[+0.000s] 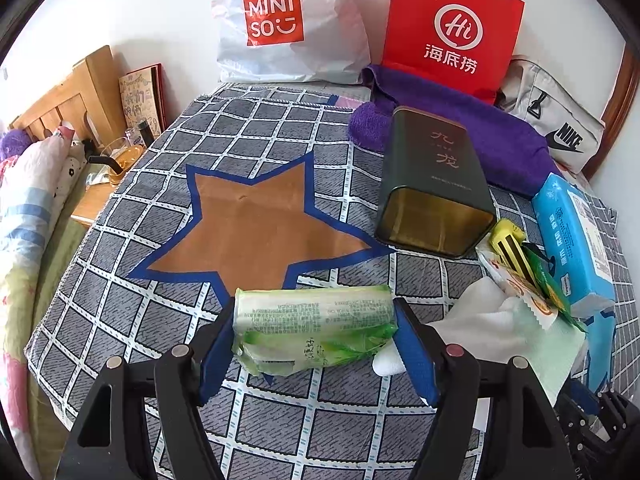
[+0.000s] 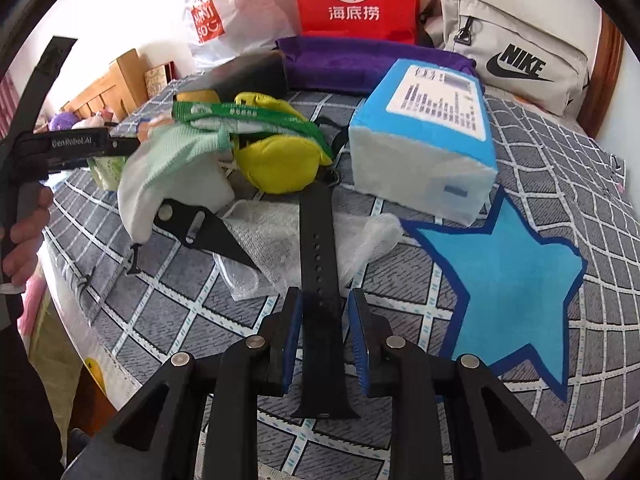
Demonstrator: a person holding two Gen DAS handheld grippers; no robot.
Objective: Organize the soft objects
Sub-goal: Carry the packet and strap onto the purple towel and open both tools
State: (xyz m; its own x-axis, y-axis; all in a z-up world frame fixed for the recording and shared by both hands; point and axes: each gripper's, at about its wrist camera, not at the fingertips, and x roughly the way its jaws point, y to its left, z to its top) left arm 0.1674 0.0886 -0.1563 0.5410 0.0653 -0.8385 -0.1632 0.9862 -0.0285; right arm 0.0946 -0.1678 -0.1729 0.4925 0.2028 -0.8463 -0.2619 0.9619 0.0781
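Note:
My left gripper (image 1: 316, 322) is shut on a green pack of wet wipes (image 1: 314, 326), held just above the checked cloth (image 1: 260, 128) near the brown star (image 1: 260, 224). My right gripper (image 2: 324, 316) is open, its pads on either side of a black watch strap (image 2: 320, 280) lying on the cloth, not touching it. Ahead of it lie a yellow pouch (image 2: 276, 164), a green lanyard (image 2: 260, 116), a white-green cloth (image 2: 168, 160) and a blue tissue pack (image 2: 428, 140). The tissue pack also shows in the left wrist view (image 1: 572, 232).
A dark tin (image 1: 432, 184) lies on its side, open end toward me. A purple towel (image 1: 500, 136), a red Haidilao bag (image 1: 452, 28), a white Miniso bag (image 1: 280, 28) and a grey Nike pouch (image 2: 516, 52) stand at the back. A blue star (image 2: 512, 280) lies right.

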